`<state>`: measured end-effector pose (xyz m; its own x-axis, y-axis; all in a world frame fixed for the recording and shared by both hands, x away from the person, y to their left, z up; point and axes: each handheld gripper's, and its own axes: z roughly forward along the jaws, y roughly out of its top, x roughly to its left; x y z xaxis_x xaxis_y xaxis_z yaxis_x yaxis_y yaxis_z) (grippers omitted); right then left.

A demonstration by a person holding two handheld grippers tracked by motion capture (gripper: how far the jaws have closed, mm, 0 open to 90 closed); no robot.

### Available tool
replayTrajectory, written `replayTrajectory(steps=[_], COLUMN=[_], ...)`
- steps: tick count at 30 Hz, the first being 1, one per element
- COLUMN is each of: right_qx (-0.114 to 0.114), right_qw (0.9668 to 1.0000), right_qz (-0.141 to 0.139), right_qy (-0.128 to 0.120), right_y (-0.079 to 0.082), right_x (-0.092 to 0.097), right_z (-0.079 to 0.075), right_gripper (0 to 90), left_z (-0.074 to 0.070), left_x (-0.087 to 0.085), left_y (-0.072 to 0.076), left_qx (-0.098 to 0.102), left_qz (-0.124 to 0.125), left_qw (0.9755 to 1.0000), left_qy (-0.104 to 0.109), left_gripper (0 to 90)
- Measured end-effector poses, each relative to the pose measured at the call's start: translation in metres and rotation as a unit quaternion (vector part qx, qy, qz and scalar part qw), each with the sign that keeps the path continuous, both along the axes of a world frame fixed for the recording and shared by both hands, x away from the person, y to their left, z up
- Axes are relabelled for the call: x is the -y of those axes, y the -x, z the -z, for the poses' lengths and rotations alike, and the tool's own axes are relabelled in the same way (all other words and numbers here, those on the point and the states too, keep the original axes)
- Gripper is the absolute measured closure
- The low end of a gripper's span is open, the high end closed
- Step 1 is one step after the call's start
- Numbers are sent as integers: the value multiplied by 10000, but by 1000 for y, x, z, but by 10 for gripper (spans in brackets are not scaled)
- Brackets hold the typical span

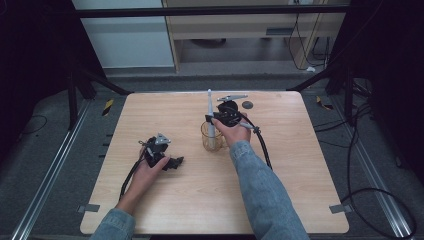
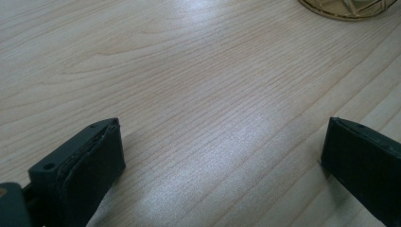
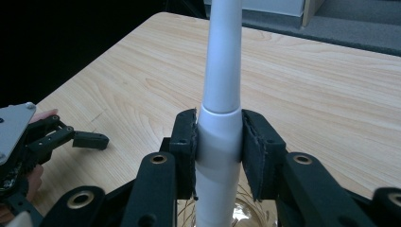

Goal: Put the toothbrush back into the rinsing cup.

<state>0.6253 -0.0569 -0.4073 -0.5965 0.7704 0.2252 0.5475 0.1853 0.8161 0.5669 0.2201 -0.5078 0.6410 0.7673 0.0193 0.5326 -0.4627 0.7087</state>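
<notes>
The right gripper [image 3: 219, 151] was clamped on a white electric toothbrush [image 3: 221, 94], its two black jaws pressed against either side of the handle's thick part, with the slim neck rising upright above them. In the high view, the toothbrush [image 1: 210, 117] stood with its lower end inside a clear amber glass cup [image 1: 211, 140], which sat near the middle of the worktop [image 1: 280, 190], somewhat toward the far edge. The left gripper [image 1: 167, 161] rested low on the worktop nearer the left edge, well apart from the cup, its jaws spread wide with nothing between them. The main risk looked to be the cup tipping: the tall handle acted as a lever, so any sideways drift of the right hand could push the lower end against the glass wall and topple or slide the cup, which nothing was steadying. The smooth, tapering handle could also slip through the pads if the grip eased, dropping hard into the glass. Letting go with the toothbrush leaning far over could let its top-heavy length pull the cup down.
</notes>
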Motion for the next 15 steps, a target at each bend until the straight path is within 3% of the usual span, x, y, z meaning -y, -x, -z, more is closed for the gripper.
replayTrajectory(steps=[15], right_qx=[-111], right_qw=[9999], right_qz=[50], right_qy=[-26], right_y=[-4], right_x=[3], right_z=[0], right_gripper=[675], left_z=[0], left_x=[0], left_y=[0], left_qx=[0], left_qz=[-1], left_qw=[10000], left_qy=[2], left_gripper=[0])
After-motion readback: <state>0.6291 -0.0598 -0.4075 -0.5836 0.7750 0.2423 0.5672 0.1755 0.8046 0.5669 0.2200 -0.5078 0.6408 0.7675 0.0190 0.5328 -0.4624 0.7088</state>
